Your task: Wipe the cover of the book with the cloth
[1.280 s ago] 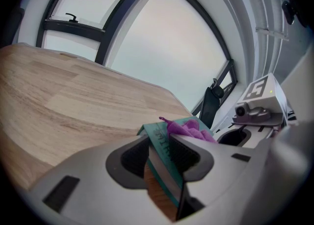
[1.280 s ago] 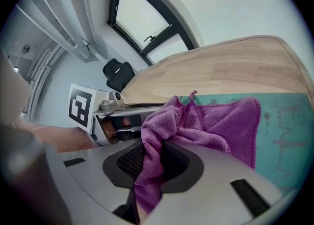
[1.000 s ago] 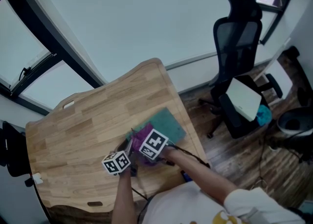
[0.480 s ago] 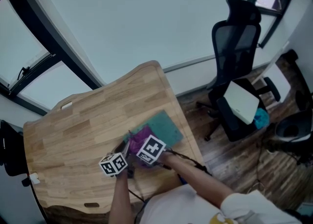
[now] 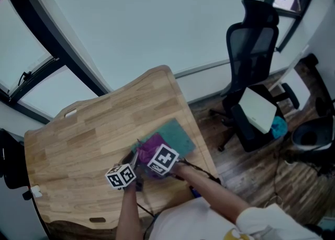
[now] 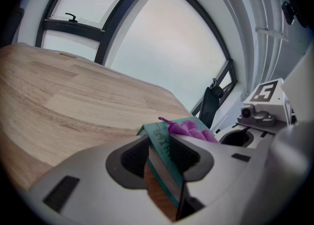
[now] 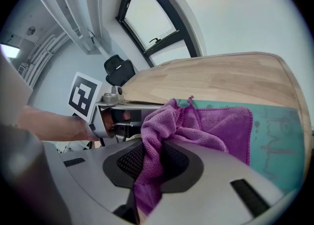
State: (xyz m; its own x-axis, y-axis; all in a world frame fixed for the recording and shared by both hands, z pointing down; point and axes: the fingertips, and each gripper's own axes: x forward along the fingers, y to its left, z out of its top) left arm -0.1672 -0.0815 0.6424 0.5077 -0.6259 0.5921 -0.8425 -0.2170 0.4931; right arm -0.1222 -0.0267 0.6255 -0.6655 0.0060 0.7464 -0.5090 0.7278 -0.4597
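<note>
Lying on a pale wooden table [image 5: 89,134] with rounded corners, the teal book [image 5: 180,131] sits near the side closest to the person. The left claw [image 6: 164,167] is clamped on the book's edge, by its spine. The right claw [image 7: 149,170] pinches the purple cloth [image 7: 206,126], which spreads over the cover. Beyond the table are a dark-framed window [image 5: 39,74] and a pale wall. A black chair [image 5: 252,50] stands on the plank floor [image 5: 261,181] to the right, a white thing [image 5: 260,108] on its seat
</note>
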